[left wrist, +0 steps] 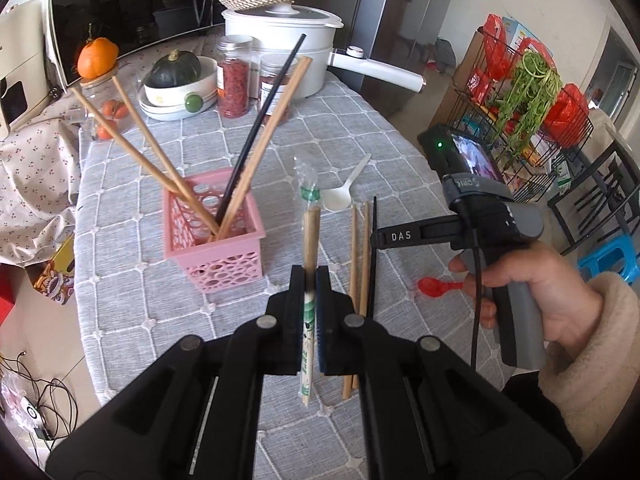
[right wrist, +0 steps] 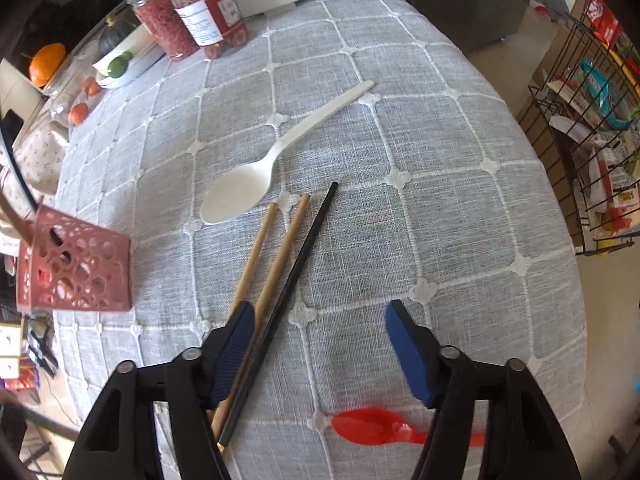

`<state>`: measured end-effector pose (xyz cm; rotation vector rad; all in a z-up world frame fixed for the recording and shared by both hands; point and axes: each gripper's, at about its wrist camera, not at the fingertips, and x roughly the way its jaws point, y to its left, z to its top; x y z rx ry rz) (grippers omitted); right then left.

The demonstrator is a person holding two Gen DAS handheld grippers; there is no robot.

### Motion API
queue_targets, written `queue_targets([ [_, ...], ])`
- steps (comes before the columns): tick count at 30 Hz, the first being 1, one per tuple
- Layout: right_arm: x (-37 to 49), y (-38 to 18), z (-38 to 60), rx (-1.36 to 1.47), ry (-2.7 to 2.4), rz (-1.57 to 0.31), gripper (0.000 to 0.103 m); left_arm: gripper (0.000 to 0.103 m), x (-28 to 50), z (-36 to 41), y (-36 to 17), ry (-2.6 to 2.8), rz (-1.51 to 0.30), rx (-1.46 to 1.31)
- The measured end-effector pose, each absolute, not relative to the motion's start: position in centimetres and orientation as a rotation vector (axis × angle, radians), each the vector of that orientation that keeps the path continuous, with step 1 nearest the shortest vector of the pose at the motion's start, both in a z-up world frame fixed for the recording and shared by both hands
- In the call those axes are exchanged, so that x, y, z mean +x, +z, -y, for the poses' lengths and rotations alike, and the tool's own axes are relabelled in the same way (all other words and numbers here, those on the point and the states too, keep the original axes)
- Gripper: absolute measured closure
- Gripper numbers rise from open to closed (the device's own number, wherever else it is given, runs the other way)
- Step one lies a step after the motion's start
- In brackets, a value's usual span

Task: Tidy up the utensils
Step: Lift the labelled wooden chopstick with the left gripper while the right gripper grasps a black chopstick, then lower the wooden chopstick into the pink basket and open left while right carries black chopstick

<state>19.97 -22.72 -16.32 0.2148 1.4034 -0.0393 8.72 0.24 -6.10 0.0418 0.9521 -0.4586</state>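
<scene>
Left tool (left wrist: 309,280) clamped on wrapped chopsticks (left wrist: 310,240) beside the pink basket (left wrist: 216,236), right tool (right wrist: 320,340) spread wide over the black chopstick (right wrist: 298,276) on the worktop (right wrist: 440,200).

Chopsticks in pink basket (left wrist: 216,232): four. Loose chopsticks on worktop (right wrist: 420,168): three. Wrapped chopsticks (left wrist: 310,240): one pair. Spoons: two. Jars: two.

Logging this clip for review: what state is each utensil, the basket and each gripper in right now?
Left gripper: shut on wrapped chopsticks, held off the table.
Right gripper: open, empty.
Pink basket: upright, holding four chopsticks.
Two wooden chopsticks: flat on the cloth.
Black chopstick: flat beside them.
White spoon: lying loose.
Red spoon: lying loose.
</scene>
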Motion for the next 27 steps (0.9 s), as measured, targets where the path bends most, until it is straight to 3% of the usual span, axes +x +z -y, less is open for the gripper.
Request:
queue_targets([
  [2,20.3,-16.9,22.7,0.236,-0.045,-1.417,0.051,0.097,8.7,-0.7,-6.0,-0.451,-0.95,0.035],
  [11,20.3,-17.3,21.1,0.134,-0.099,-1.418,0.057,0.097,8.5,-2.7,-5.9,-0.42,-0.941,0.017],
  [13,20.2,-17.3,20.4,0.082,-0.118,-1.418,0.061,0.097,8.6,-2.9,-5.9,-0.414,-0.94,0.015],
  [15,20.0,-17.3,19.7,0.088,-0.116,-1.414,0.076,0.097,8.6,-3.1,-5.9,-0.408,-0.938,0.011],
  [17,19.8,-17.2,19.6,0.103,-0.114,-1.406,0.081,0.097,8.5,-3.3,-5.9,-0.402,-0.933,0.004],
  [18,19.7,-17.2,19.9,0.119,-0.109,-1.402,0.088,0.097,8.5,-3.4,-5.8,-0.402,-0.929,0.0],
  [21,19.7,-17.1,21.8,0.226,-0.076,-1.396,0.094,0.097,8.4,-3.8,-5.7,-0.398,-0.914,-0.007],
  [27,18.5,-16.5,25.6,0.493,0.001,-1.378,0.097,0.097,8.5,-4.8,-4.8,-0.382,-0.894,-0.041],
])
